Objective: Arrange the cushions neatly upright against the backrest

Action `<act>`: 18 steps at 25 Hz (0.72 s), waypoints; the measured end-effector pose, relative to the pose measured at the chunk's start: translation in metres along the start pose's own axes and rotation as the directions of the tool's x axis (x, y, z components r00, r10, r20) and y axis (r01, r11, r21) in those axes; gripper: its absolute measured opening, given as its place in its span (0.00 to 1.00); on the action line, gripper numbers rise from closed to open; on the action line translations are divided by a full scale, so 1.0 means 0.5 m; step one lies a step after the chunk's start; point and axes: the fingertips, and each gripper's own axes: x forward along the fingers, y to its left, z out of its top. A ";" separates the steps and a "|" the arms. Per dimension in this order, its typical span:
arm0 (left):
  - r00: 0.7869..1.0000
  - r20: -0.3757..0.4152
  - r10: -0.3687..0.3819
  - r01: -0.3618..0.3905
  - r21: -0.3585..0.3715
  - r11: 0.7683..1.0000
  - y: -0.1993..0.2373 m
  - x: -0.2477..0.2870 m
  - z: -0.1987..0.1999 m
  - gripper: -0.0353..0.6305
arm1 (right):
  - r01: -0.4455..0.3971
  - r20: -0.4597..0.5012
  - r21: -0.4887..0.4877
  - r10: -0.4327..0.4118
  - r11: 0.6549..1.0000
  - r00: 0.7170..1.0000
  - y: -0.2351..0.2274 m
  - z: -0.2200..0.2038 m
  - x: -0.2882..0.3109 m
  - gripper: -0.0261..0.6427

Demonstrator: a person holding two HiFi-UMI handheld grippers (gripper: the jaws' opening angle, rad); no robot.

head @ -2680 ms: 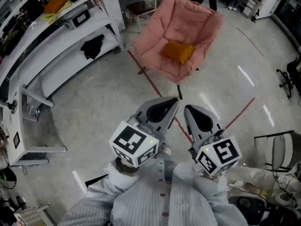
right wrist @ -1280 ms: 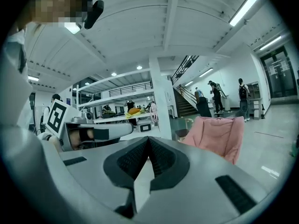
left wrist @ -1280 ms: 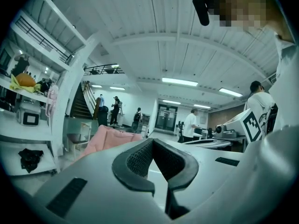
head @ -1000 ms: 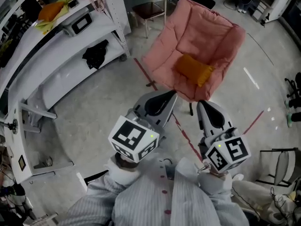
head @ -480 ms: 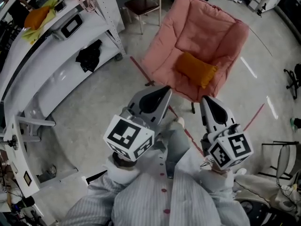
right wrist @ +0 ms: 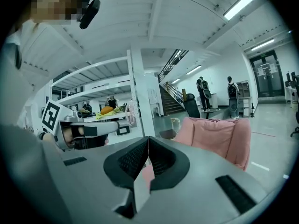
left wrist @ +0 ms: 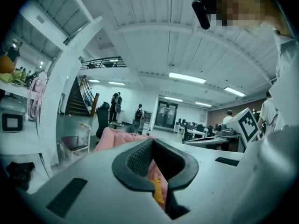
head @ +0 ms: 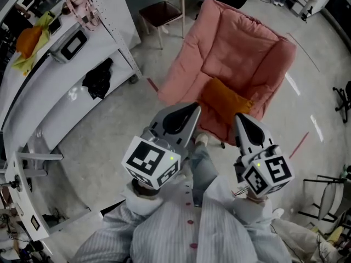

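Left gripper (head: 191, 111): my left fingers (left wrist: 134, 160) are clenched together with nothing between them, pointing level toward the armchair.
Right gripper (head: 240, 118): my right fingers (right wrist: 133, 160) are clenched too, and empty, tilted slightly downward.
Markings: each gripper carries a cube with black-and-white square markers.
Orange cushion (head: 225, 104): it lies slumped on the front of the seat, away from the backrest. In the head view it sits just beyond and between my two grippers.
Pink armchair (head: 241, 43): thickly padded, it holds only the orange cushion.
White shelving unit (head: 52, 100): it stands to my left, with a black cloth (head: 97, 78) on a lower shelf and an orange bundle (head: 27, 40) on yellow fabric on top.
Small chair (head: 160, 12): dark seat, behind the armchair.
Floor (head: 98, 163): pale and glossy, with red tape lines (head: 299, 145).
Room: a large open hall with a staircase (left wrist: 74, 97) and ceiling strip lights.
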 end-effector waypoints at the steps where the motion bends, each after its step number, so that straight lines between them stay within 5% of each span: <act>1: 1.000 -0.001 0.001 -0.001 -0.001 1.000 0.014 0.030 0.008 0.07 | 0.001 -0.001 0.002 -0.001 1.000 1.000 -0.025 0.009 0.020 0.06; 18: 0.994 -0.059 -0.087 0.087 -0.008 0.996 0.144 0.436 0.057 0.07 | 0.083 -0.042 0.061 -0.080 0.995 0.996 -0.358 0.071 0.217 0.06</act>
